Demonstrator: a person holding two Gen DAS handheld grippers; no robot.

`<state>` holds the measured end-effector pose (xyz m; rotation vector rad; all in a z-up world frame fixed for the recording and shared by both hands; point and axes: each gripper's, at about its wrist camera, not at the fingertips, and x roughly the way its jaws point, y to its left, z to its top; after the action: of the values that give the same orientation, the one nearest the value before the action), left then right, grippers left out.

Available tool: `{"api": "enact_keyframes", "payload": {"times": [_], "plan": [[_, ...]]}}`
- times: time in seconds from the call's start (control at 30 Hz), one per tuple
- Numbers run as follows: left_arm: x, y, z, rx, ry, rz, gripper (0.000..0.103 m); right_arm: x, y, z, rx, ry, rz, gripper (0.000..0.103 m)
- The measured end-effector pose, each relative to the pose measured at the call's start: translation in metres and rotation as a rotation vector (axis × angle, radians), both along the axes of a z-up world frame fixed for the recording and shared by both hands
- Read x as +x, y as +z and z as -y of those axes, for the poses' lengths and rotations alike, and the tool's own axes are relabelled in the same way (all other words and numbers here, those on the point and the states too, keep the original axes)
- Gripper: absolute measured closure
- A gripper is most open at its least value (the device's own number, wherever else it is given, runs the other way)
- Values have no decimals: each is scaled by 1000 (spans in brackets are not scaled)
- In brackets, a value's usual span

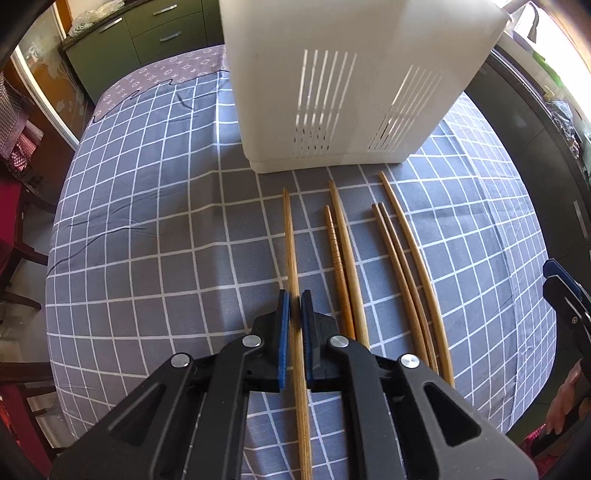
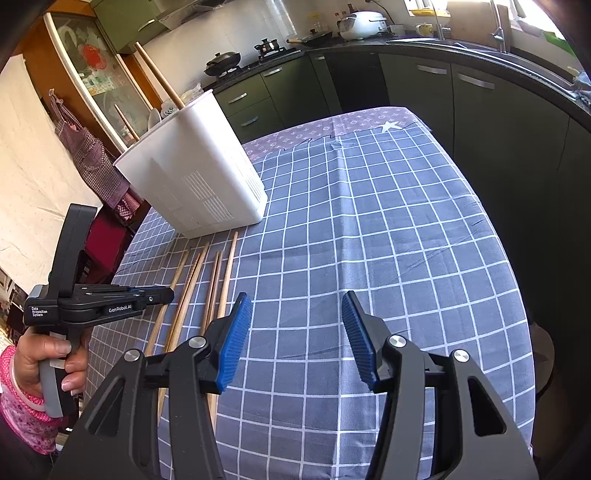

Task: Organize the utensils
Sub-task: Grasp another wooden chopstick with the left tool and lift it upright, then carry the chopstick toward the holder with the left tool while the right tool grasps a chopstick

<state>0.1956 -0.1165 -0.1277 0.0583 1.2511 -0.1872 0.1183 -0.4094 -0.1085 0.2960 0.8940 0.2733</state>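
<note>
Several wooden chopsticks lie side by side on the checked tablecloth in front of a white slotted utensil holder. My left gripper is shut on the leftmost chopstick, which runs between its blue pads along the cloth. In the right wrist view the left gripper sits low over the chopsticks, and the holder has two wooden sticks standing in it. My right gripper is open and empty above bare cloth to the right of the chopsticks.
The table carries a blue-grey checked cloth. Dark green kitchen cabinets and a counter with a stove, pans and a rice cooker run behind and to the right. Chairs stand at the table's left side.
</note>
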Motion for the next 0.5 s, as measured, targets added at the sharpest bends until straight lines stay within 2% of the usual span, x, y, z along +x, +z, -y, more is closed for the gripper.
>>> {"api": "enact_keyframes", "payload": {"times": [0.33,0.5], "plan": [[-25,66,-22,-5,-5,219,97,0,0,-5,0,8,-4,52],[-51,96,-37,-19,4,322,97,-1,2,-12,-5,22,-3,51]]}}
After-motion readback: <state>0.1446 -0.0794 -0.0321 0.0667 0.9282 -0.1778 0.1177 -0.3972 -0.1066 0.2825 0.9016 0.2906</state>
